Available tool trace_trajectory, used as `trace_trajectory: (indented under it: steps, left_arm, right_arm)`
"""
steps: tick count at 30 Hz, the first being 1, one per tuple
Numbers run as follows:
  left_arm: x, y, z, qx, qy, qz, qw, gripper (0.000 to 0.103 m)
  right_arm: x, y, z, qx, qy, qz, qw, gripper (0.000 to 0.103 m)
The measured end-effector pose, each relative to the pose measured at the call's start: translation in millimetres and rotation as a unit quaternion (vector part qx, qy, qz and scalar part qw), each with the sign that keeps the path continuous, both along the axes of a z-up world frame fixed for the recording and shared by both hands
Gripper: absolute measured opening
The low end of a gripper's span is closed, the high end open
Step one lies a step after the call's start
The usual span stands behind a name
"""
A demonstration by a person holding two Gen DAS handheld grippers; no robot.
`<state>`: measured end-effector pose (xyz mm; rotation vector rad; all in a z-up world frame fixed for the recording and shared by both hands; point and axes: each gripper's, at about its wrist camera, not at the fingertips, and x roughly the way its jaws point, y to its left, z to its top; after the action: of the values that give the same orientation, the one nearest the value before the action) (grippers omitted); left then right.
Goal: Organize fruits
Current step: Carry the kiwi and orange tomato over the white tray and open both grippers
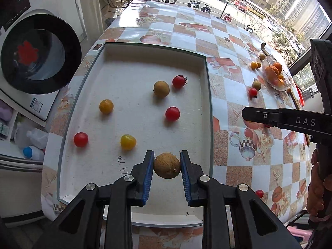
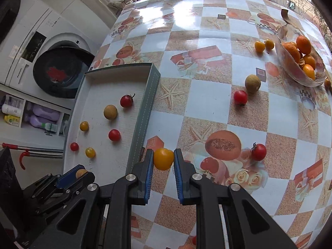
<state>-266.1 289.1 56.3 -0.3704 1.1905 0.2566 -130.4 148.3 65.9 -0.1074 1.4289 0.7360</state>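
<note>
My left gripper (image 1: 167, 166) is shut on a brown longan (image 1: 167, 165) and holds it over the near part of the white tray (image 1: 132, 49). Several red and yellow cherry tomatoes and another longan (image 1: 161, 88) lie in the tray. My right gripper (image 2: 164, 159) is shut on a yellow tomato (image 2: 163, 158), just right of the tray's side wall (image 2: 145, 108). The left gripper also shows in the right wrist view (image 2: 82, 174), still holding the longan. The right gripper's finger shows in the left wrist view (image 1: 269, 117).
On the checked tablecloth lie loose fruits: a red tomato (image 2: 258, 152), another red tomato (image 2: 240, 97), a longan (image 2: 252, 83) and two yellow tomatoes (image 2: 259, 46). A glass bowl of oranges (image 2: 298, 70) stands at the far right. A washing machine (image 2: 58, 74) is left of the table.
</note>
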Motion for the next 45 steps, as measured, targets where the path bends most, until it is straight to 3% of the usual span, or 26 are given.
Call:
trace_trajectory:
  steps: [14,33,34,35,36,37,39,45]
  left_arm:
    - [-34.1,61.9,-27.6,0.019,0.028,0.073,0.9967,0.027]
    - [-31.6,61.8,-52.5,0.032,0.064,0.070,0.9950,0.028]
    - [-31.1,61.0,-52.7,0.034,0.066,0.067,0.9950,0.031]
    - [-30.3,59.3,-53.1,0.033,0.067,0.065,0.9951,0.040]
    - [-30.1,58.3,-52.7,0.035,0.067,0.065,0.9950,0.064]
    - [-31.1,57.7,-50.2,0.044,0.062,0.069,0.9947,0.076]
    - [-31.6,57.2,-45.3,0.055,0.054,0.066,0.9949,0.076]
    - [-28.3,55.2,-44.4,0.057,0.064,0.057,0.9946,0.076]
  right_arm:
    - [-38.1,108.3,-18.1,0.011,0.017,0.089,0.996,0.021]
    - [-38.3,134.3,-54.0,-0.034,0.019,0.097,0.994,0.022]
    - [-38.1,134.4,-54.3,-0.034,0.020,0.098,0.994,0.022]
    - [-37.9,134.8,-54.6,-0.032,0.023,0.099,0.994,0.024]
    - [-37.4,134.7,-54.5,-0.027,0.028,0.100,0.994,0.029]
    - [-37.0,134.8,-54.1,-0.023,0.032,0.100,0.994,0.034]
    - [-36.6,134.8,-50.3,-0.017,0.029,0.101,0.994,0.052]
    - [-35.7,127.9,-34.7,0.006,0.032,0.084,0.996,0.070]
